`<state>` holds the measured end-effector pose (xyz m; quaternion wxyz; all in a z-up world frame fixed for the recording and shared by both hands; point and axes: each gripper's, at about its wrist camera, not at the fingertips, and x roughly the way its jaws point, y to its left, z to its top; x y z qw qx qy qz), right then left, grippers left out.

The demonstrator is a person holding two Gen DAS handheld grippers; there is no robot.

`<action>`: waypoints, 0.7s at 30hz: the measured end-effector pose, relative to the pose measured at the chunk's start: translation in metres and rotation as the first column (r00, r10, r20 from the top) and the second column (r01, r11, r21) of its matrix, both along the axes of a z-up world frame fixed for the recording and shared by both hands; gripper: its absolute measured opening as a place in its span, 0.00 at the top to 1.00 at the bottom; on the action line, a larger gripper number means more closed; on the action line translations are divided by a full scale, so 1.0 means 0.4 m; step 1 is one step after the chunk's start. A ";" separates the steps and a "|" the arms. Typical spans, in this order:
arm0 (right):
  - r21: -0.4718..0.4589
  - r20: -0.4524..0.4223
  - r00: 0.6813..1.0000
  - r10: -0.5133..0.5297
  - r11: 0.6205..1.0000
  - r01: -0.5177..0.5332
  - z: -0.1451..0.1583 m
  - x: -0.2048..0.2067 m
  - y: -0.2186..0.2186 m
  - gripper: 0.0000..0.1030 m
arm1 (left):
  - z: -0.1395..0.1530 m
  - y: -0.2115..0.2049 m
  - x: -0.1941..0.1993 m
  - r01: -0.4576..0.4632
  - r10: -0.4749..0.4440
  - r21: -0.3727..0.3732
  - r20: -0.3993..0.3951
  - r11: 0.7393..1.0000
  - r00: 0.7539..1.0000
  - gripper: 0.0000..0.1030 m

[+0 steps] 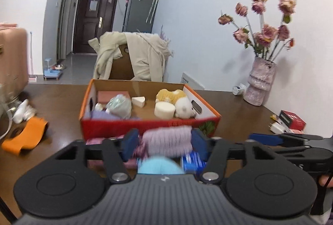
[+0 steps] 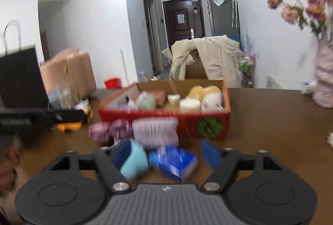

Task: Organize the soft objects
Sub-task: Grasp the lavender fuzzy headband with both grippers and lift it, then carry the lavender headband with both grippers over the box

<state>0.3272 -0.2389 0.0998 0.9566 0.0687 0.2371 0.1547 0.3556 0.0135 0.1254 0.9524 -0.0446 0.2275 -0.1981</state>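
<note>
- The lilac knitted cloth (image 1: 167, 140) is seen lying on the desk (image 1: 62, 98) just in front of the red cardboard box (image 1: 145, 127), its long axis across the view, framed between the half-spread blue pads of the left tool (image 1: 164, 144); contact cannot be told through the blur.
- The right tool (image 2: 166, 155) is held half-open over a light-blue soft piece (image 2: 134, 160) and a blue packet (image 2: 177, 162), gripping neither.
- The box's near wall is judged the obstacle; an orange cloth (image 1: 25, 137) lies far left.
</note>
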 end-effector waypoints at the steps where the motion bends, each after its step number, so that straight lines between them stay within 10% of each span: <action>1: 0.023 -0.017 1.000 0.003 1.000 -0.002 -0.002 0.044 -0.001 0.44 | 0.005 -0.009 0.038 0.012 -0.012 -0.003 0.004 1.000 1.000 0.51; 11: 0.118 -0.203 0.979 0.020 0.993 0.005 -0.130 0.303 0.032 0.74 | -0.152 -0.057 0.322 0.058 -0.057 -0.002 -0.270 0.998 0.961 0.58; 17: 0.169 -0.248 0.968 0.049 0.986 -0.006 -0.176 0.319 0.008 0.77 | -0.194 -0.044 0.343 0.089 -0.111 -0.083 -0.312 0.993 0.944 0.55; 21: 0.165 -0.211 0.976 0.050 0.986 -0.015 -0.168 0.308 0.013 0.86 | -0.189 -0.057 0.325 0.102 -0.118 -0.074 -0.258 0.992 0.959 0.76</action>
